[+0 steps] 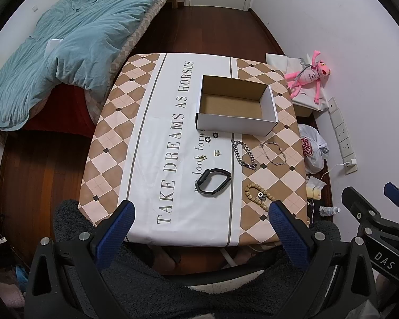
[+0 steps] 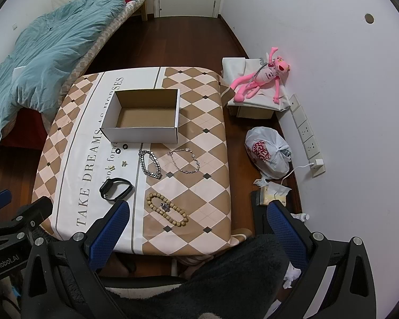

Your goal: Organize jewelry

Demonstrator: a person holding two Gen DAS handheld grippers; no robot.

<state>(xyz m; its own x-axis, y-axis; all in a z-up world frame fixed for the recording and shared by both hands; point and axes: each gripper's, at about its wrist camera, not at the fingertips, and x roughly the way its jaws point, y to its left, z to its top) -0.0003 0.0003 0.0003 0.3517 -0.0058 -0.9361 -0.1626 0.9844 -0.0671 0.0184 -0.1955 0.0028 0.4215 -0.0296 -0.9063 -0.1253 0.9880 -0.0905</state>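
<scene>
Left wrist view: left tongs (image 1: 200, 214) gape wide, holding nothing, above the bench (image 1: 146, 159); a black wristband (image 1: 212, 181), thick silver chain (image 1: 244, 154) and bead bracelet (image 1: 258, 196) lie before an empty cardboard box (image 1: 235, 106).

Right wrist view: right tongs (image 2: 196, 215) likewise wide, empty; a thin silver bracelet (image 2: 185, 160) lies beside the chain (image 2: 150, 163).

Both wrist views are evenly and fairly brightly lit by soft, diffuse indoor light with no visible lamp. Shadows are faint: a soft one fills the open white cardboard box (image 1: 235, 103) (image 2: 143, 117). A pinkish glow tints the white wall (image 2: 332, 85) beside the pink plush toy (image 1: 310, 75) (image 2: 263, 79), near 2 o'clock. Fisheye distortion bows the straight edges of the checked brown-and-white tablecloth (image 1: 114, 138) (image 2: 199, 186), and black vignetting cuts the corners. The centre is sharp, printed lettering readable; small jewellery pieces stay too fine to resolve.
</scene>
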